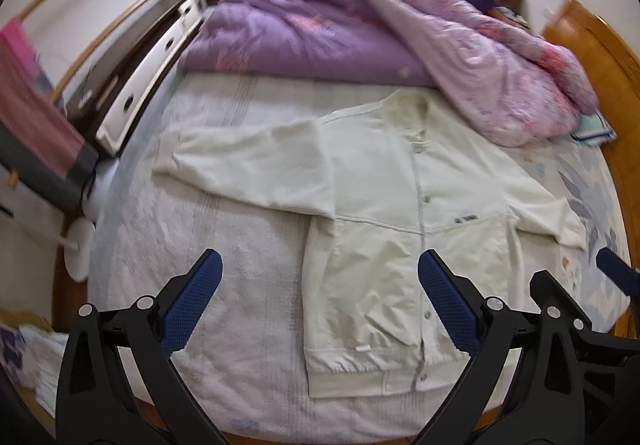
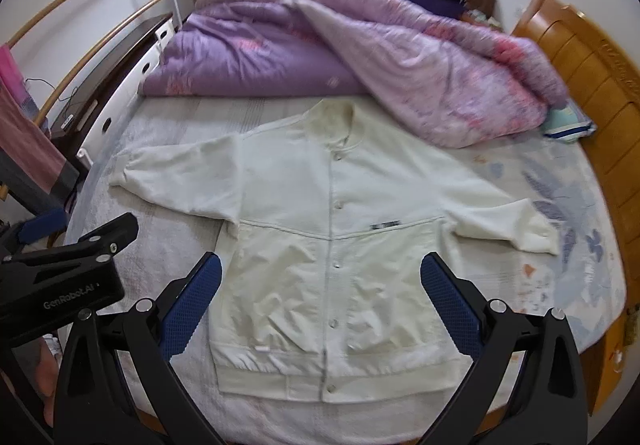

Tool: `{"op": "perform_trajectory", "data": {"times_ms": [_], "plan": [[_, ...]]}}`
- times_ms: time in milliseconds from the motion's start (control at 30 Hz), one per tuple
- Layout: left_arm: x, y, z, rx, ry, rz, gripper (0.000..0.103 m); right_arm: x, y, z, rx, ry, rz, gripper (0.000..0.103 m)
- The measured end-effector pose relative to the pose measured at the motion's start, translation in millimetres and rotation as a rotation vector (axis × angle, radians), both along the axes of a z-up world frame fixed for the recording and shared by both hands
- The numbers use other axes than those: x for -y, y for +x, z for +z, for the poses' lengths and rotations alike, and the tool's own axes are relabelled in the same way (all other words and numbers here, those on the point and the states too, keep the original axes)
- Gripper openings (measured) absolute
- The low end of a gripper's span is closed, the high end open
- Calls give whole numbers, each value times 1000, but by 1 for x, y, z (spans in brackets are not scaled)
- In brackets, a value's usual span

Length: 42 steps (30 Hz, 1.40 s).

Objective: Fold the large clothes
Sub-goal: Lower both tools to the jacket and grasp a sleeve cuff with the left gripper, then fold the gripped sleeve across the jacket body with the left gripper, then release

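Left gripper (image 1: 320, 285), right gripper (image 2: 320, 285): jaws wide, empty | cream jacket (image 2: 336, 245): flat, buttoned, sleeves spread

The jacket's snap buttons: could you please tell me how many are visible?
5: collar, chest, mid-front, lower front, hem. Blur may hide others.

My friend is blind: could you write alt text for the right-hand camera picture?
A cream button-up jacket lies flat, sleeves spread, on a bed, with the open right gripper above its hem. A purple quilt is heaped behind.
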<state>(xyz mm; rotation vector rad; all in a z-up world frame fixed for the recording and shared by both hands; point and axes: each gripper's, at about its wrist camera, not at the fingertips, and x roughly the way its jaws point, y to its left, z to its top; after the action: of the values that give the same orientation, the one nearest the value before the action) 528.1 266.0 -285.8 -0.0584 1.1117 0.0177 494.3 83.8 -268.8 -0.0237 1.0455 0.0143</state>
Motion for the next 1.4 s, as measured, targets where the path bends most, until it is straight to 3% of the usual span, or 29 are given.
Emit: {"op": "perform_trajectory", "data": {"times_ms": [167, 467, 567, 700, 767, 867, 900, 967, 1033, 1100, 1133, 1200, 1267, 1400], "plan": [[-43, 41, -64, -60, -50, 128, 98, -16, 51, -58, -49, 4, 59, 96], [-184, 102, -192, -93, -99, 498, 98, -25, 137, -159, -71, -1, 117, 95], [-235, 122, -230, -97, -107, 600, 98, -27, 160, -187, -81, 30, 129, 86], [-273, 151, -255, -72, -34, 616, 98, -33, 178, -222, -102, 54, 142, 73], [-293, 167, -268, -69, -54, 639, 98, -35, 183, -235, -121, 69, 145, 65], [-312, 178, -278, -42, -77, 682, 97, -37, 185, -252, -138, 87, 154, 64], [-321, 184, -283, -36, -100, 709, 95, -36, 184, -255, -138, 90, 154, 63], [-332, 196, -291, -32, -95, 737, 81, -35, 185, -263, -141, 104, 156, 63], [-336, 204, -300, -45, -134, 725, 46, -35, 187, -269, -144, 126, 163, 63], [-340, 209, -299, -40, -139, 703, 21, -40, 190, -274, -155, 135, 178, 58], [-343, 207, -291, -19, -163, 683, 16, -43, 193, -276, -161, 145, 189, 54], [-345, 196, -267, 33, -169, 665, 16, -50, 196, -280, -174, 162, 207, 39], [-345, 179, -224, 110, -106, 635, 16, -60, 199, -281, -178, 193, 235, 30], [-336, 145, -132, 287, -67, 581, 15, -93, 207, -283, -179, 290, 335, 19]]}}
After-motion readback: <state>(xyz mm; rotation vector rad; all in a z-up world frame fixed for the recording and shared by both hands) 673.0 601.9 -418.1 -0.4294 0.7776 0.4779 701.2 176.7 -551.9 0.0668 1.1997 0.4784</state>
